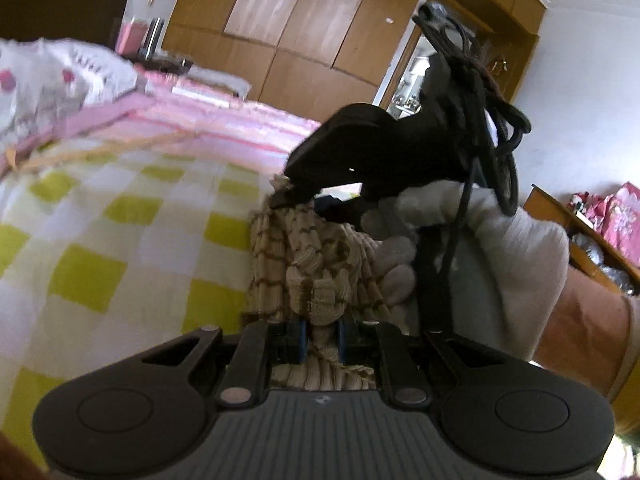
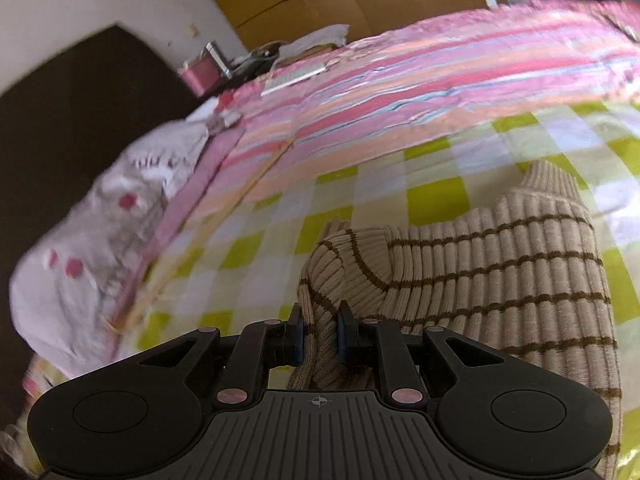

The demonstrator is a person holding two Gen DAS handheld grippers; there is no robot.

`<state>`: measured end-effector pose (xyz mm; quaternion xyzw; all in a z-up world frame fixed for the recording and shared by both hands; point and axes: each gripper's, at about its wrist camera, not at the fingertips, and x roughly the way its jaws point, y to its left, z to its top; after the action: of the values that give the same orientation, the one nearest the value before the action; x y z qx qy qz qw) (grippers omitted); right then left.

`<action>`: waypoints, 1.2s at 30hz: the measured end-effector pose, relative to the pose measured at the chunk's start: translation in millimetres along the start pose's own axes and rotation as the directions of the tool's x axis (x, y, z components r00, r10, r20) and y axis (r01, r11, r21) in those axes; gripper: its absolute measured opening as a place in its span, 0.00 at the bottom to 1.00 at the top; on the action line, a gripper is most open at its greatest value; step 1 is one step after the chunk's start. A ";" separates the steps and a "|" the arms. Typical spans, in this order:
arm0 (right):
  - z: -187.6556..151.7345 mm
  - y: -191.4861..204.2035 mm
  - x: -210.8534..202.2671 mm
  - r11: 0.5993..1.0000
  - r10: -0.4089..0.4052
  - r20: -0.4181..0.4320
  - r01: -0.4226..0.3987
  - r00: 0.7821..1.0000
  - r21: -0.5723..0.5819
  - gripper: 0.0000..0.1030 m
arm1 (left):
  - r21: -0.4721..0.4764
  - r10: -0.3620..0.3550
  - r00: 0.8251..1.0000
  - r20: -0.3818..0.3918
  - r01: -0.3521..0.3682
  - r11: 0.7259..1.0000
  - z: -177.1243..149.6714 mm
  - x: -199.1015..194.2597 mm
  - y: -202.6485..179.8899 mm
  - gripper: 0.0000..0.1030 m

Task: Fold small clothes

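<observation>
A beige ribbed sweater with thin brown stripes [image 2: 500, 264] lies partly on the yellow and white checked bedspread [image 2: 360, 208]. My right gripper [image 2: 320, 340] is shut on a bunched fold of it. In the left wrist view my left gripper [image 1: 322, 340] is shut on another bunched part of the same sweater [image 1: 320, 264], held above the bedspread [image 1: 120, 240]. Just beyond it the right gripper [image 1: 292, 196] shows from the side, pinching the knit, held by a white-gloved hand [image 1: 480, 232].
A pink striped blanket [image 2: 400, 92] covers the far half of the bed. A white pillow with pink spots [image 2: 92, 240] lies at the left edge by a dark headboard [image 2: 80, 100]. Wooden wardrobe doors [image 1: 320, 20] stand behind, and a wooden shelf with clutter [image 1: 592, 224] at right.
</observation>
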<state>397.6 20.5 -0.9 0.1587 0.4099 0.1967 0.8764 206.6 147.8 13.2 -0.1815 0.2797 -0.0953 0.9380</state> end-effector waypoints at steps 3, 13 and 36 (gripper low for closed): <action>-9.5 14.5 7.0 0.995 -0.028 -0.005 0.027 1.000 -0.095 0.16 | 0.009 0.003 1.000 -0.020 -0.002 1.000 -3.7 -1.5 -1.9 0.19; -14.8 28.2 21.0 0.989 -0.034 -0.043 0.027 0.998 -0.146 0.22 | -0.017 0.039 0.996 -0.078 -0.040 0.999 -10.1 -10.8 3.9 0.19; 27.1 -7.4 -75.6 0.989 0.137 0.080 -0.132 0.987 -0.064 0.37 | 0.137 0.088 0.991 0.102 -0.102 0.985 23.5 -13.2 -45.0 0.27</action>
<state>375.9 -25.0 62.0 0.1687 0.3548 0.2605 0.8819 205.3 117.0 55.7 -0.1053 0.2355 -0.0612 0.9642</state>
